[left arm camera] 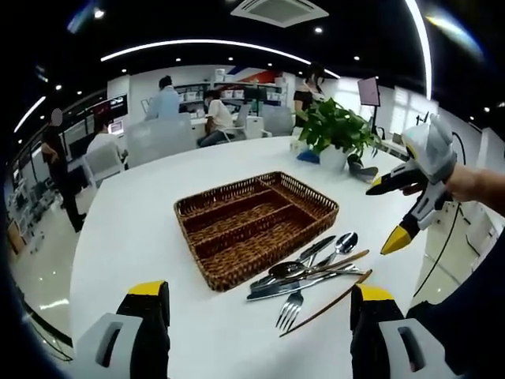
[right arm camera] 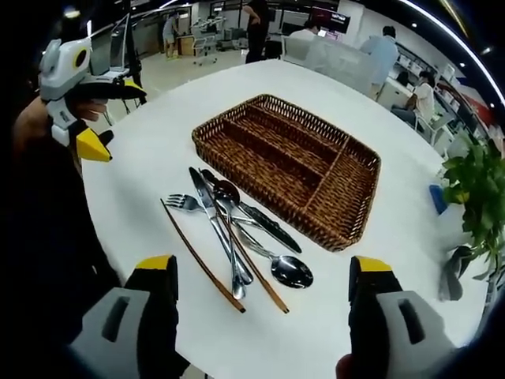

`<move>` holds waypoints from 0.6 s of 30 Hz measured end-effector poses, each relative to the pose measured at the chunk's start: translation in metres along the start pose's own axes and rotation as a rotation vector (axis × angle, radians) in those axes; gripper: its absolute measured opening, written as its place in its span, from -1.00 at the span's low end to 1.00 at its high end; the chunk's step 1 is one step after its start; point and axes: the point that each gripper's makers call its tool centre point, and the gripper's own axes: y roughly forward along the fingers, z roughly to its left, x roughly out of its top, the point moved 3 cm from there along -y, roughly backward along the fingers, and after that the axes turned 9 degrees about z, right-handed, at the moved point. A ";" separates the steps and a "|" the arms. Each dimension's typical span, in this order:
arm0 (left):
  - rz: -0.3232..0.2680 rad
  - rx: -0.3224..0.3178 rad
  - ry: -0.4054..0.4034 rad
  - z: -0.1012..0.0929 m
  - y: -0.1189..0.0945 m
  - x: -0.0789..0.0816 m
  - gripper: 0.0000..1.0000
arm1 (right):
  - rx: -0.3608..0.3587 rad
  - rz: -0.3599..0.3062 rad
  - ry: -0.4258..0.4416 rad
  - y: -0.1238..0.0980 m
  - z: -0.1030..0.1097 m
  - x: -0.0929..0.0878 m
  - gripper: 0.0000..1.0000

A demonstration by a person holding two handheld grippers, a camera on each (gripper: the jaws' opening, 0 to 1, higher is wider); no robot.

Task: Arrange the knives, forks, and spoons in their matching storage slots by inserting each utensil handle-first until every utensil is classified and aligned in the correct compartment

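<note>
On the round white table (left arm camera: pixel 134 229), steel cutlery (right arm camera: pixel 237 229) lay beside the brown wicker tray (right arm camera: pixel 347 197); left gripper (left arm camera: pixel 260 304) and right gripper (right arm camera: pixel 260 284) gaped wide, empty.

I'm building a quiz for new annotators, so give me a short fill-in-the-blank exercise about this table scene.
1. The wicker tray holds ____ utensils.
2. The cutlery pile lies on the white table, ____ the tray.
3. Two thin brown chopsticks lie with the cutlery; the fork is made of ____.
4. Both the left gripper and the right gripper are ____ and hold nothing.

Missing words: no; outside; metal; open
</note>
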 end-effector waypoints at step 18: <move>0.002 0.007 -0.008 0.002 0.000 0.001 0.99 | 0.020 -0.007 -0.012 0.003 0.002 0.005 0.84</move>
